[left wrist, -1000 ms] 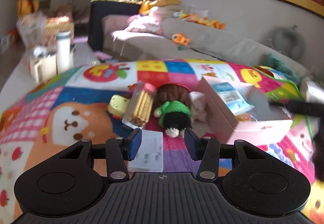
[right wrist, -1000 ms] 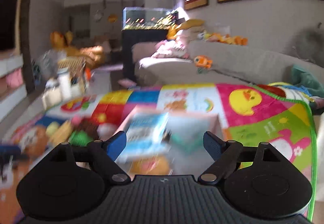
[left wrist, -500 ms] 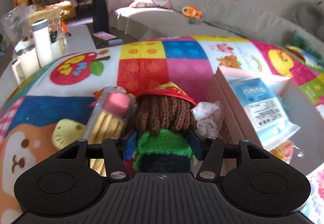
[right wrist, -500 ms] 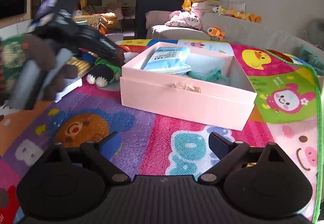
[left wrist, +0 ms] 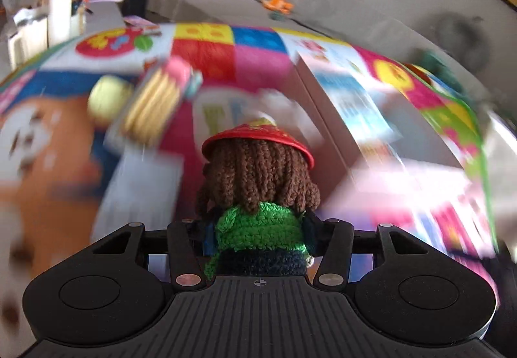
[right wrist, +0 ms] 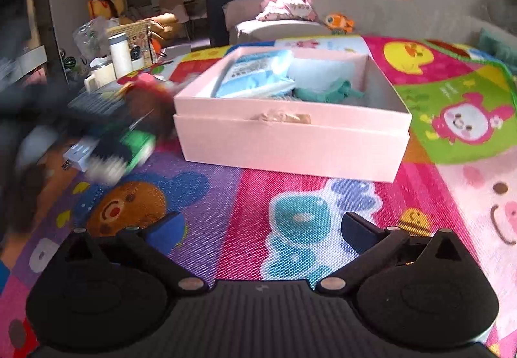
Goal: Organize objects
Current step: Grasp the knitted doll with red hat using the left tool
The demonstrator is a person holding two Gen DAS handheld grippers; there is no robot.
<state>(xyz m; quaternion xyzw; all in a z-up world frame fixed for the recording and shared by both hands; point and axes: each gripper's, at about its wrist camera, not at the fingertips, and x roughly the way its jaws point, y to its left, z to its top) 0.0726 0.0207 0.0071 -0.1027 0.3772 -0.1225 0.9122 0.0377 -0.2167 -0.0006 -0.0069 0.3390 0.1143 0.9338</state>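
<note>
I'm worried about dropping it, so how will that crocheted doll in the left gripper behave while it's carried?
The crocheted doll is yarn, so probably soft and light. Its fuzzy surface should resist slipping in the left gripper. The head above may flop.

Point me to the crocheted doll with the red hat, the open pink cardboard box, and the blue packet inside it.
crocheted doll with the red hat (left wrist: 258, 177), left wrist view, back of its brown hair
open pink cardboard box (right wrist: 290, 147), right wrist view, near wall
blue packet (right wrist: 255, 76), right wrist view, printed face
</note>
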